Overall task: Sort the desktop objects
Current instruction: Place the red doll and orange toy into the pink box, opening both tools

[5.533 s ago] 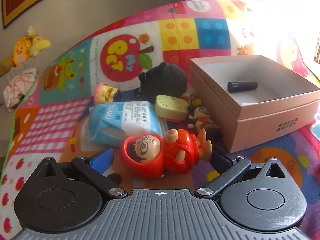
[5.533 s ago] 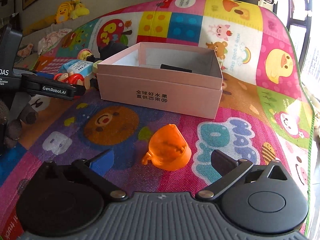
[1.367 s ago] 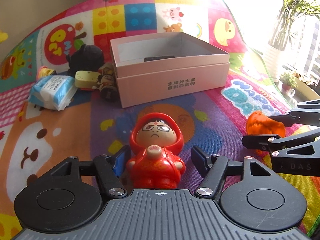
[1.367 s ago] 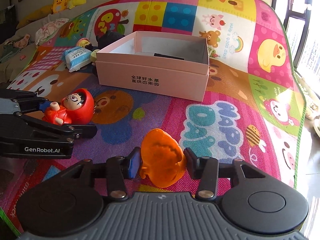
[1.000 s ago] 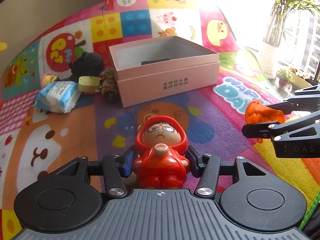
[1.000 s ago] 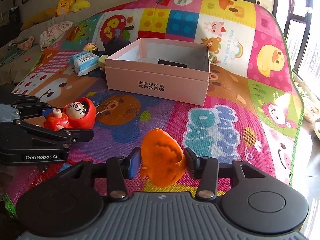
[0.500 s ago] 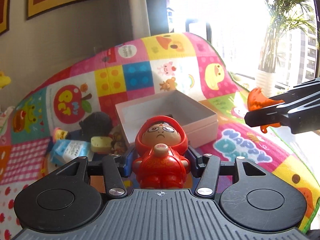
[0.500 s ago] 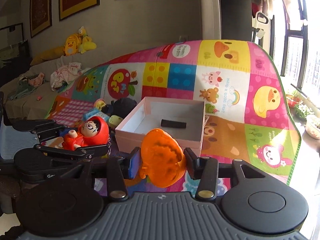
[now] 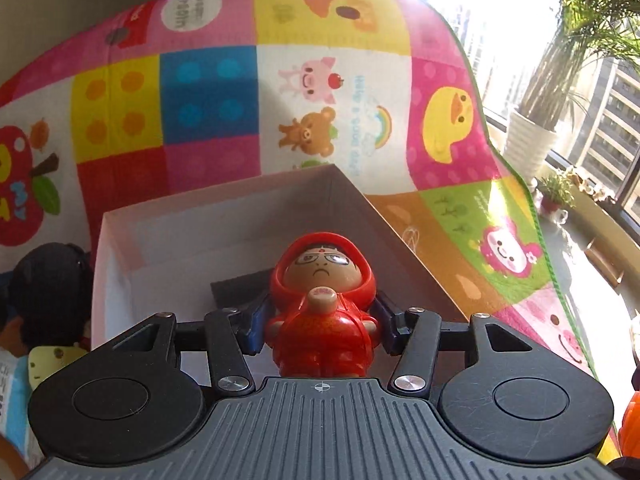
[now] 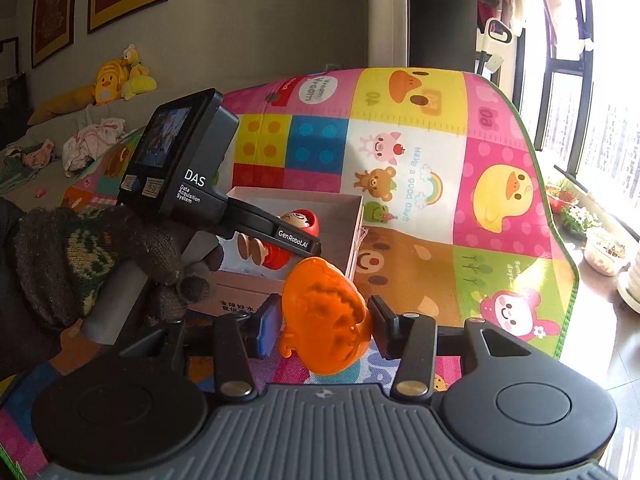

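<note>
My red doll (image 9: 323, 312) covers most of the dark thing (image 9: 240, 286) lying in the box (image 9: 224, 216), so I cannot tell what it is. The box's near wall is hidden behind my left gripper (image 9: 320, 322). At the left edge the black plush (image 9: 48, 288), the pale yellow toy (image 9: 48, 362) and the blue packet (image 9: 14, 404) are all cut off. In my right view the left gripper's body (image 10: 188, 168) and my gloved hand (image 10: 100, 256) hide the box's left half, and the doll's lower body is behind the finger. The orange toy (image 10: 326, 320) blocks the mat (image 10: 500, 200) just behind it.
</note>
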